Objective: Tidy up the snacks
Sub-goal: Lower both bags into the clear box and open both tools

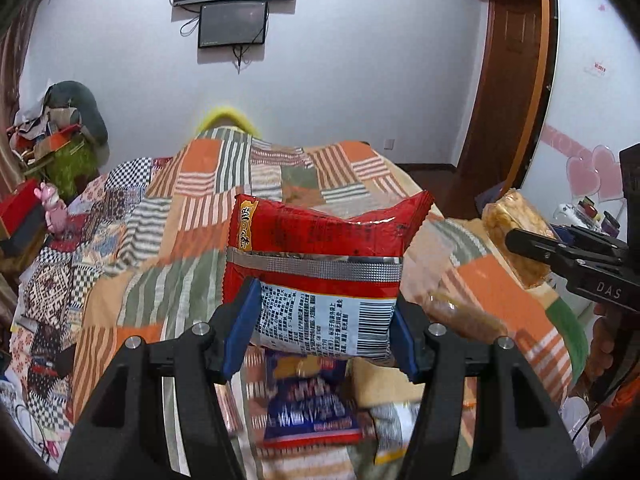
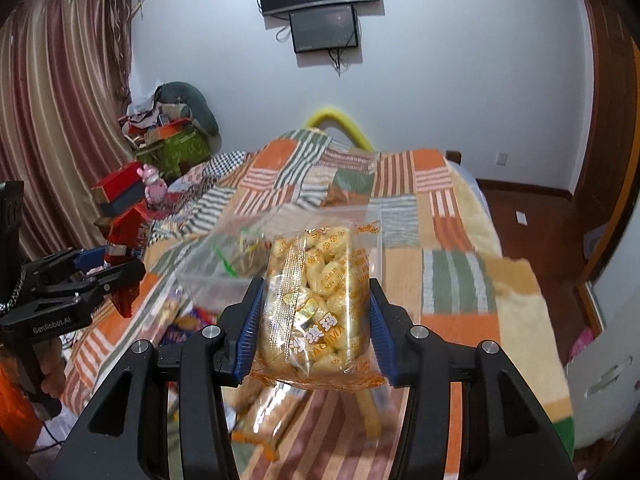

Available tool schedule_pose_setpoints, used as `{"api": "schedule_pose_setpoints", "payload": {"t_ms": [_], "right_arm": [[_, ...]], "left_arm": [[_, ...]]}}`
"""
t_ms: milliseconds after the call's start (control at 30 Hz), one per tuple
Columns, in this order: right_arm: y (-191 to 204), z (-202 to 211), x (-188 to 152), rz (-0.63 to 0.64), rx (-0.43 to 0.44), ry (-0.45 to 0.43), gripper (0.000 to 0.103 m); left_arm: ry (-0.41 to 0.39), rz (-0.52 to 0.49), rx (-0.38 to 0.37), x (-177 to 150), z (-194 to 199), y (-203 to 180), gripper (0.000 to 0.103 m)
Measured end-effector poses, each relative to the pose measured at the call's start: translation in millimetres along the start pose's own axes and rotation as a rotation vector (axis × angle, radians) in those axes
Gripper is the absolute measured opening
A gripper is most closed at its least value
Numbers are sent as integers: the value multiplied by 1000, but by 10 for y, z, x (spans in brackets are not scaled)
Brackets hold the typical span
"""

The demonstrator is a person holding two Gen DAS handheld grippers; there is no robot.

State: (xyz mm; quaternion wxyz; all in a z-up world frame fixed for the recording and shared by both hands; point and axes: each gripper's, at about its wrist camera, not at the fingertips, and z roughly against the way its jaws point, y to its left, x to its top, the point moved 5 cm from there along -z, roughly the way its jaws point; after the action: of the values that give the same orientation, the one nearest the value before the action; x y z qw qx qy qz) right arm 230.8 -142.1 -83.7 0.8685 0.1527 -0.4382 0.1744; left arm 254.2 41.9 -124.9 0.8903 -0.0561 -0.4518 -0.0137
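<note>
The left gripper (image 1: 320, 316) has its jaws clamped on a red snack packet (image 1: 320, 264), the right gripper (image 2: 316, 332) on a clear sachima pack (image 2: 320, 304), both above the patchwork-covered bed (image 2: 460, 280).

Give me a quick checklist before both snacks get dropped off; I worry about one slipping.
1. Left gripper clamped on red foil snack packet: ok.
2. Right gripper clamped on clear packet of golden puffed cakes: ok.
3. Both packets lifted clear of the patchwork striped blanket: ok.
4. Grippers apart from each other: ok.
5. Clear plastic container unobstructed: cannot tell, blurred.
</note>
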Motion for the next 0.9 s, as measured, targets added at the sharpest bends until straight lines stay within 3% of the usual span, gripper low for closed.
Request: {"api": "schedule_pose_setpoints", "payload": {"t_ms": [367,667,900], "right_arm": [[51,-484,217,35,8,0,45],[116,-1005,193,57,45,89,45],[94,-1269,175,78,43,150,45]], "left_arm": [[9,-6,9,292,-458,87,60],[80,-2,-28,276,-933,119,59],[90,-9,-26,319,-1113,121,59]]}}
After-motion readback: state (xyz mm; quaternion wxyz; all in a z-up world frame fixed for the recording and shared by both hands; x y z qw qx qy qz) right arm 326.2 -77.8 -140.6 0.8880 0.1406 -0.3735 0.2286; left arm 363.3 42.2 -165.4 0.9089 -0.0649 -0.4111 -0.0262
